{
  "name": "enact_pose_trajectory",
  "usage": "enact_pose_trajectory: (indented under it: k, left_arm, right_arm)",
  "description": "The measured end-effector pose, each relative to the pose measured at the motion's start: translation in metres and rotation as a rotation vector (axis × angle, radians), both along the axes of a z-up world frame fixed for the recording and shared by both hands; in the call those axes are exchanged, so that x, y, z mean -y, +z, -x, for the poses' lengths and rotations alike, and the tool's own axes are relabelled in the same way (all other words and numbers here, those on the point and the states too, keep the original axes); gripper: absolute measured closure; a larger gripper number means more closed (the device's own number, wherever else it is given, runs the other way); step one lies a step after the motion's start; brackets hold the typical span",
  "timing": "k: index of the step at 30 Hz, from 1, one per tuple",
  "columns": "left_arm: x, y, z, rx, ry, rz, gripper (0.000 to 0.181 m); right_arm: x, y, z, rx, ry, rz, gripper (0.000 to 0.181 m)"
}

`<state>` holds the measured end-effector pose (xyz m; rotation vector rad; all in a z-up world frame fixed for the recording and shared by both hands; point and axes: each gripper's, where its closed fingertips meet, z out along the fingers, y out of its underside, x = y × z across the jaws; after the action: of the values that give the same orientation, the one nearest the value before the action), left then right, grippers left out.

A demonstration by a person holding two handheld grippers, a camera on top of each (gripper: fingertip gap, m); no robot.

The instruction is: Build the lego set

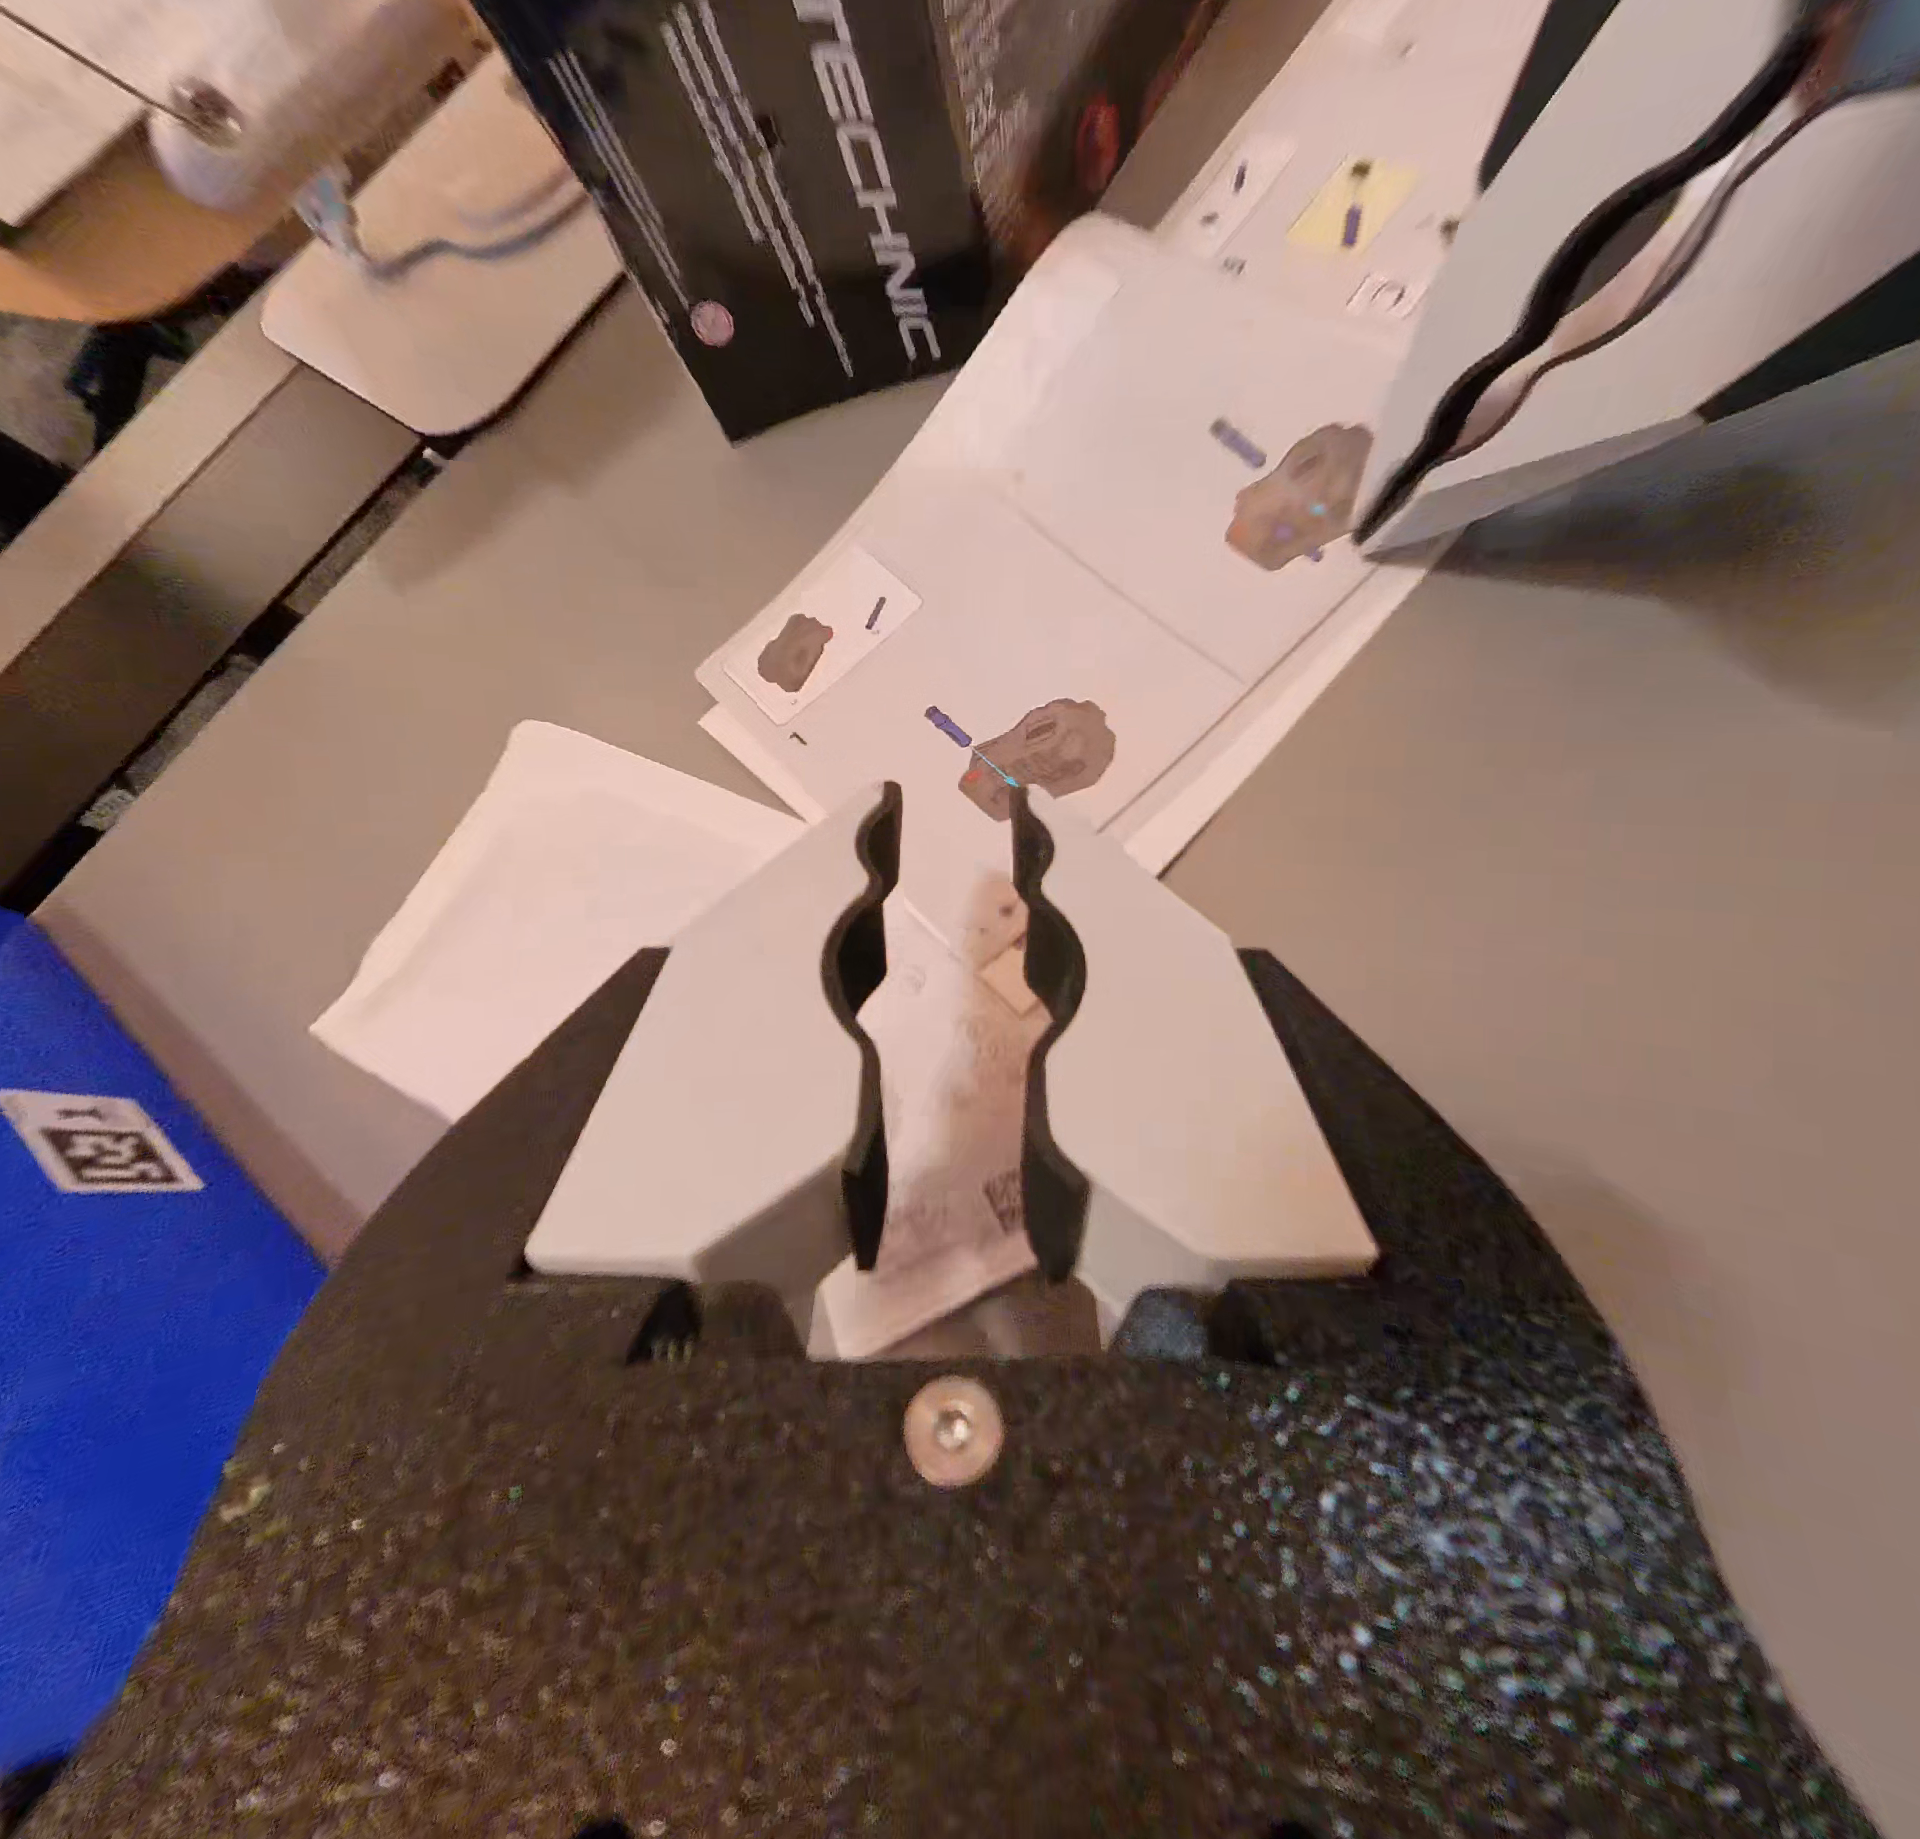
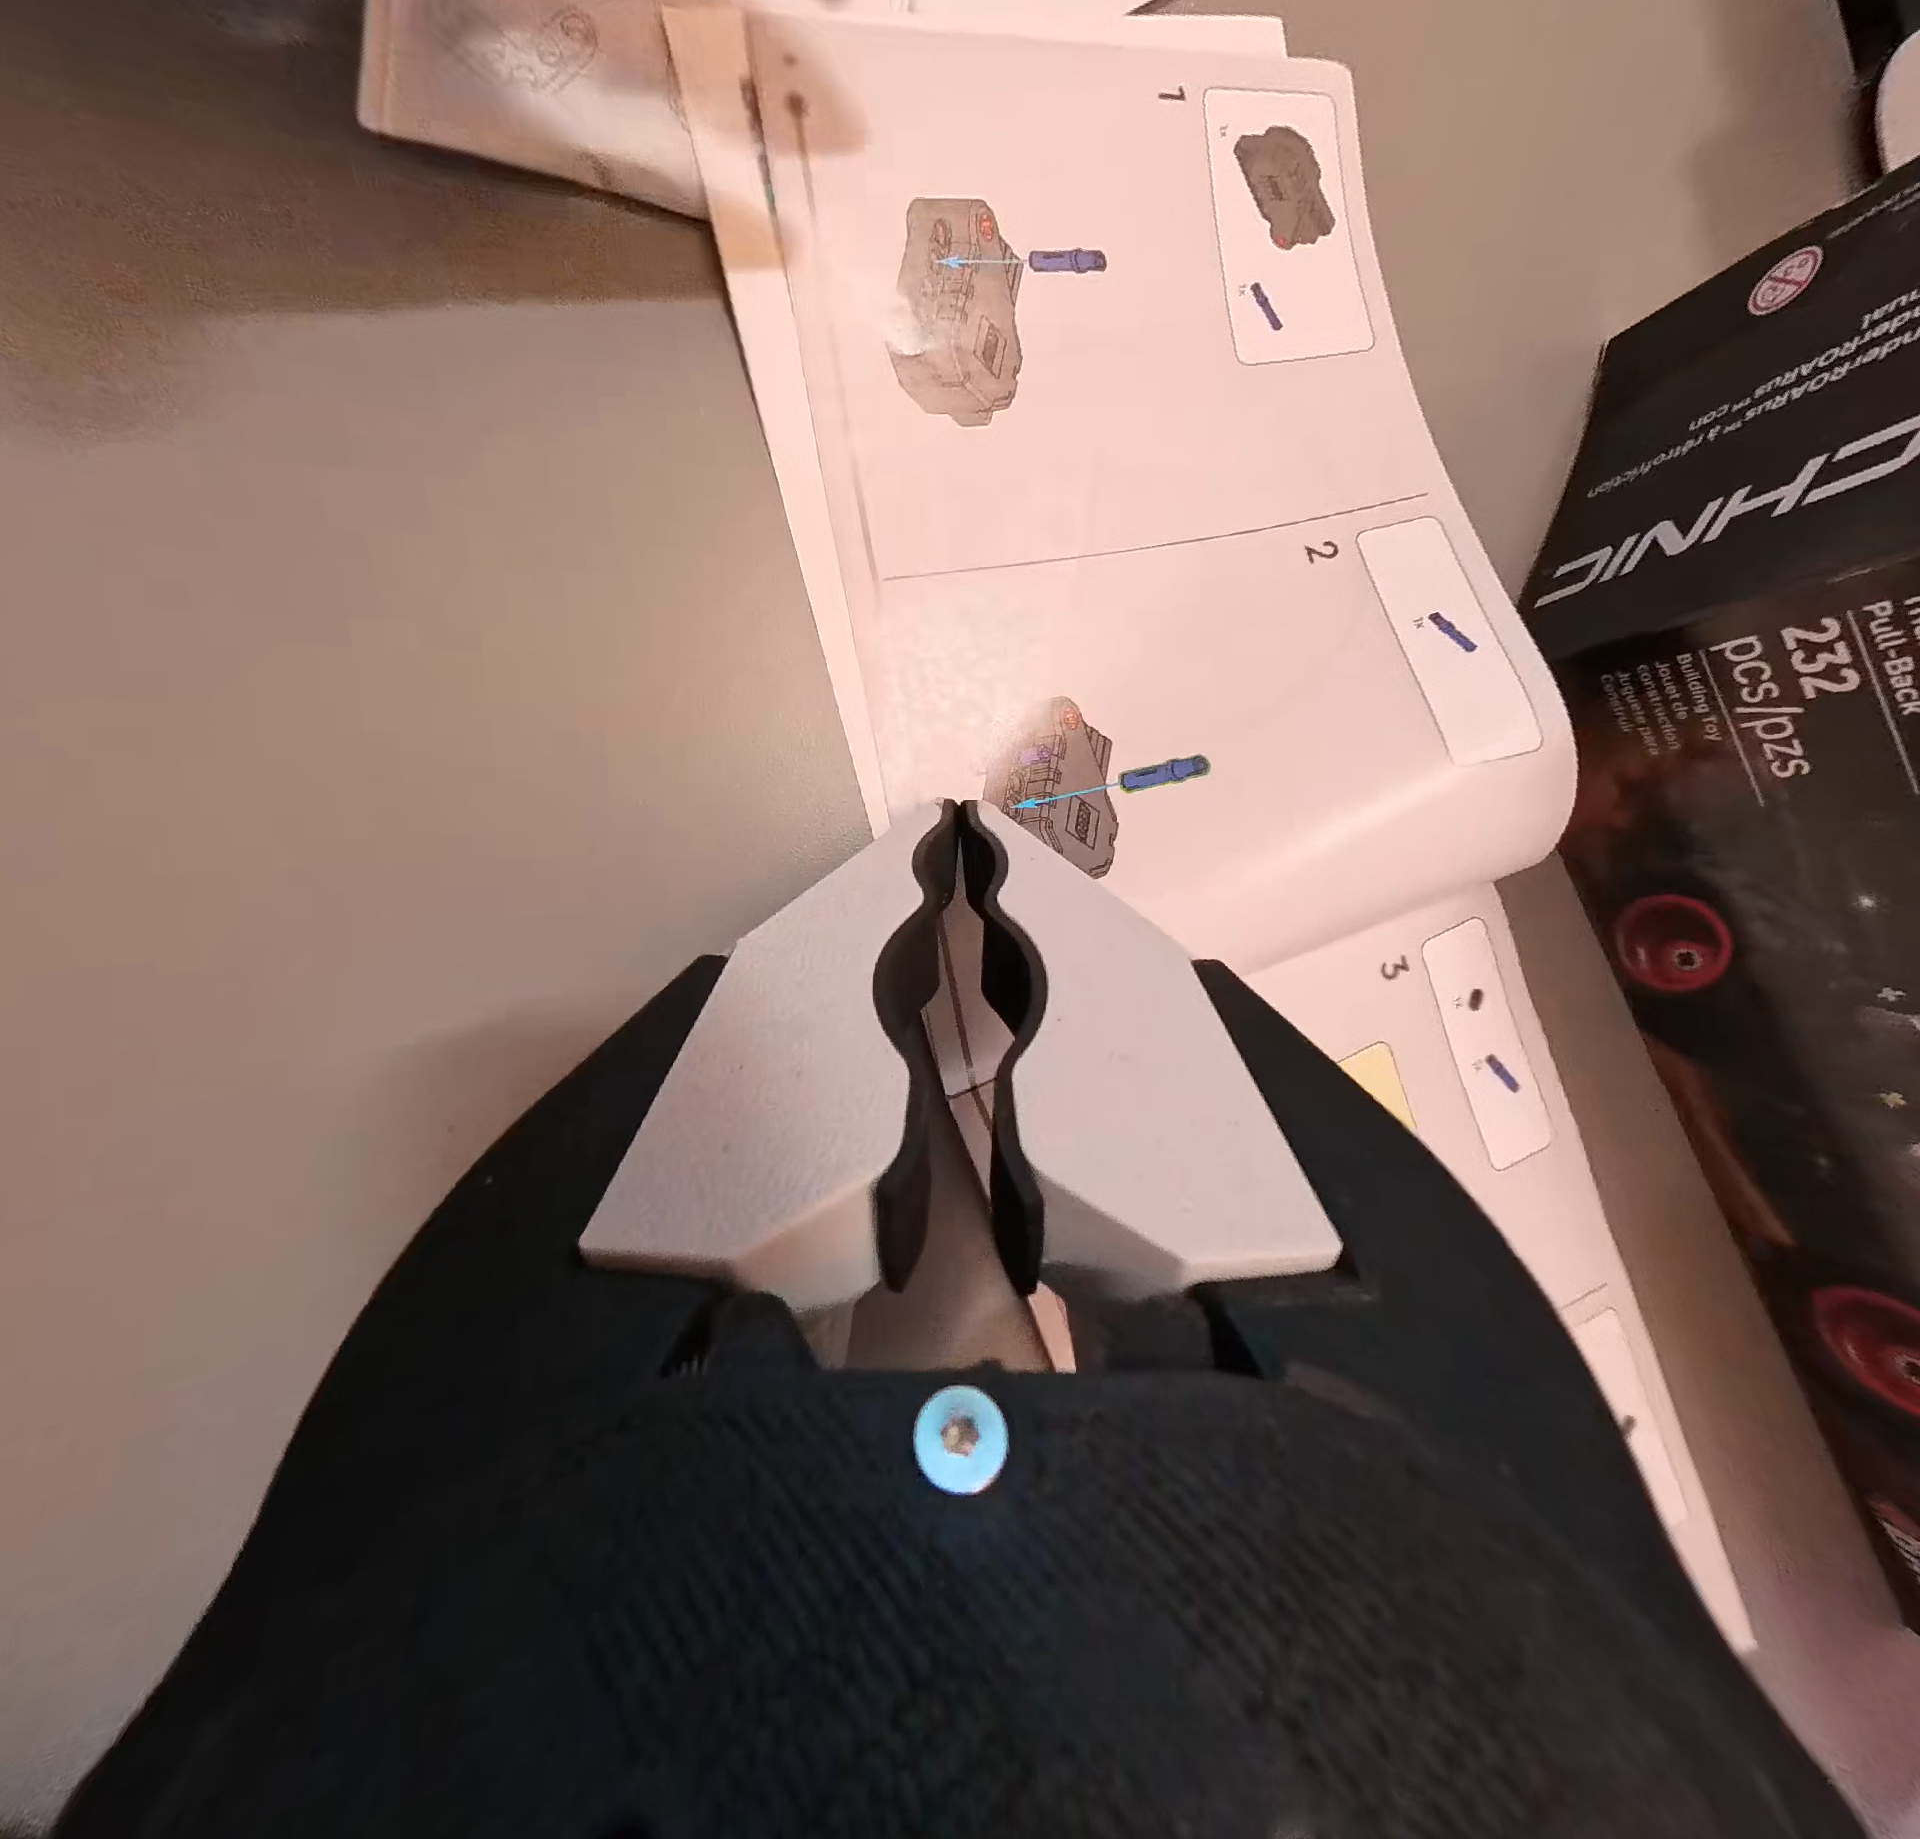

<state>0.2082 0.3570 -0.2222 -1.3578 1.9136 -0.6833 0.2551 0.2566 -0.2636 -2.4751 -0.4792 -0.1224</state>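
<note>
The open instruction booklet (image 1: 1122,542) lies on the grey table, its pages bearing printed pictures of a grey part and blue pins; it also shows in the right wrist view (image 2: 1091,459). My left gripper (image 1: 951,802) is open by a narrow gap and empty, hovering over a white leaflet (image 1: 956,1197) near the booklet's near corner. My right gripper (image 2: 958,807) is shut, its tips at the booklet's page edge; whether they pinch the page I cannot tell. It shows at the upper right of the left wrist view (image 1: 1371,532). No loose bricks are in view.
The black set box (image 1: 790,189) stands behind the booklet and shows at the right of the right wrist view (image 2: 1745,750). A white paper sheet (image 1: 540,906) lies left of my left gripper. A blue object (image 1: 114,1322) is at the far left. The left gripper's tips are roughly 12 cm from the right gripper's. My left gripper is the nearer one to the blue object (image 1: 114,1322): about 20 cm, against 35 cm.
</note>
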Motion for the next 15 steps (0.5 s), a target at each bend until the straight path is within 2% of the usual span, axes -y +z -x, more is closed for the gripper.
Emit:
enact_pose_trajectory:
  k: [3, 5, 6, 10, 12, 15]
  left_arm:
    - [-0.004, -0.019, -0.006, -0.066, 0.015, -0.012, 0.161]
    - [-0.003, -0.034, -0.004, -0.118, -0.007, -0.013, 0.173]
    - [-0.003, -0.039, -0.003, -0.128, -0.012, -0.007, 0.175]
    - [0.001, -0.04, -0.001, -0.129, -0.042, 0.035, 0.181]
    - [0.002, -0.041, 0.0, -0.143, -0.048, 0.048, 0.181]
    - [0.004, -0.041, 0.002, -0.152, -0.06, 0.081, 0.181]
  right_arm:
    - [0.003, 0.0, 0.0, -0.024, -0.006, -0.02, 0.181]
    - [0.007, 0.005, 0.002, -0.032, 0.012, -0.041, 0.165]
    - [0.009, 0.011, -0.001, -0.026, 0.004, -0.07, 0.164]
    - [0.018, 0.03, -0.045, 0.076, -0.173, -0.136, 0.159]
    - [0.025, 0.025, -0.068, 0.134, -0.28, -0.114, 0.157]
    - [0.024, 0.011, -0.073, 0.107, -0.336, -0.096, 0.158]
